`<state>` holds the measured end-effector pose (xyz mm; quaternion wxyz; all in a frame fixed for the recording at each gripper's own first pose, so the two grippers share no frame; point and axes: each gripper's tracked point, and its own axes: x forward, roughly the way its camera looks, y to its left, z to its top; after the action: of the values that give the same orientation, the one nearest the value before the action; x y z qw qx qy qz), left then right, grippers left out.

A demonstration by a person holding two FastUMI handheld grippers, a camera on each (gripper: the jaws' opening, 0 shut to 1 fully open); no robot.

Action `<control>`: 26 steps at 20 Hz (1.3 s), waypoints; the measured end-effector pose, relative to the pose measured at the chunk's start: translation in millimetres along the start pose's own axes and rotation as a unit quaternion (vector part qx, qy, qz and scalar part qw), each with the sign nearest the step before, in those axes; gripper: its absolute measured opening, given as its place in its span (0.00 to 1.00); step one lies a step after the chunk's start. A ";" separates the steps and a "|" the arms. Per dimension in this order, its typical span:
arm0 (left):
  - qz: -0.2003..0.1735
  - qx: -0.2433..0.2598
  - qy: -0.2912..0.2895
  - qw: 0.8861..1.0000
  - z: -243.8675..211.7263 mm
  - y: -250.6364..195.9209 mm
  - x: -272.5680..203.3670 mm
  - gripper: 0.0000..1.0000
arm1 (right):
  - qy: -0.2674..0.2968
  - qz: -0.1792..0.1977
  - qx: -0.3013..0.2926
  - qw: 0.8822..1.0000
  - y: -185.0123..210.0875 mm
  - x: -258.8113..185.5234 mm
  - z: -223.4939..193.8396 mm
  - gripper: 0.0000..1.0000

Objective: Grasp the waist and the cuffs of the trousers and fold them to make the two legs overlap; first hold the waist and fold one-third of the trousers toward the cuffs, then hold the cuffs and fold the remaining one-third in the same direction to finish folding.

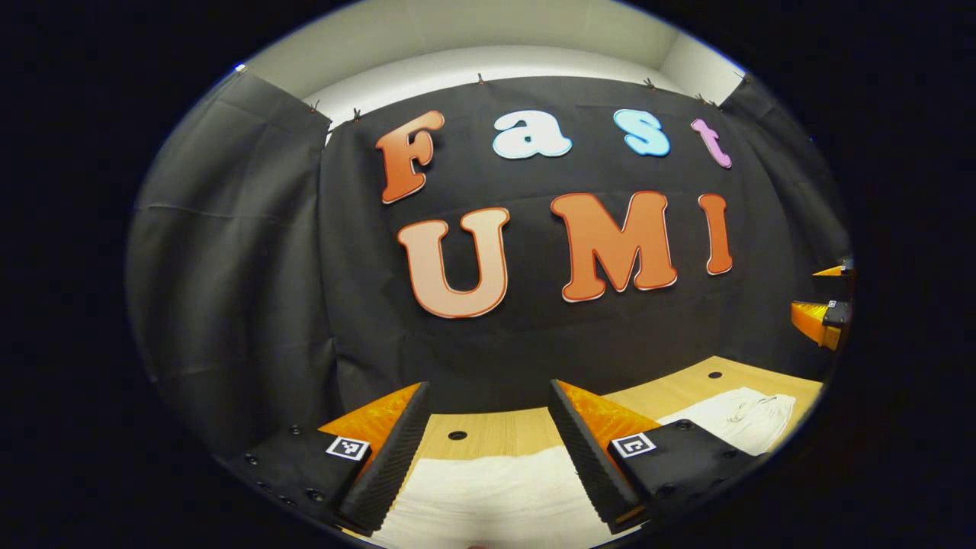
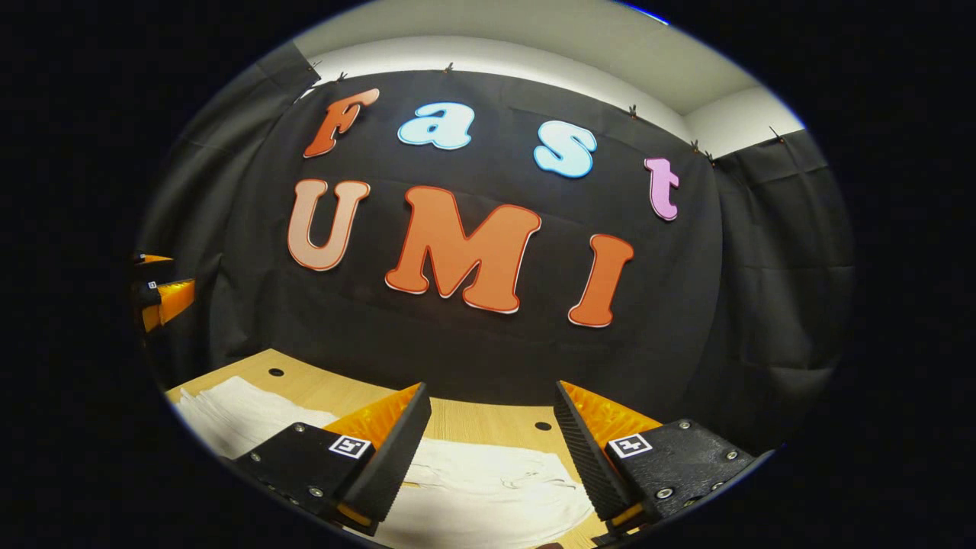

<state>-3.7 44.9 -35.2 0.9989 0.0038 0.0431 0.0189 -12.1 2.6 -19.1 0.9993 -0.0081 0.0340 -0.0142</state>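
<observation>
White trousers [image 2: 488,488] lie flat on the wooden table [image 2: 473,418] before the black cloth wall. The left gripper [image 1: 488,446] hovers above them, fingers spread, gripping nothing. The right gripper [image 2: 492,446] hovers likewise above the trousers, fingers spread wide.

One pair of white trousers [image 2: 488,488] lies on one wooden desk [image 2: 473,419]. Two grippers hover above it, the left gripper [image 1: 488,450] and the right gripper [image 2: 492,450], each with two jaws.
</observation>
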 end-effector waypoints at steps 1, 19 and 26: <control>0.009 -0.004 0.011 1.000 -4.4 5.0 -0.4 0.99 | 0.005 -0.002 -0.004 1.000 -5.2 2.6 -3.1 0.97; 0.190 -0.057 0.216 0.956 -112.8 55.6 -18.1 1.00 | 0.166 0.018 0.027 0.986 -98.0 62.2 -134.5 0.98; 0.271 -0.122 0.323 0.898 -176.1 104.8 -68.7 1.00 | 0.303 0.072 0.046 0.949 -87.2 48.5 -209.5 0.98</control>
<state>-91.1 148.0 -203.8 0.8787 -0.1127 0.3584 0.2944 19.6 -89.1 -229.9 0.9395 0.0447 0.3352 0.0548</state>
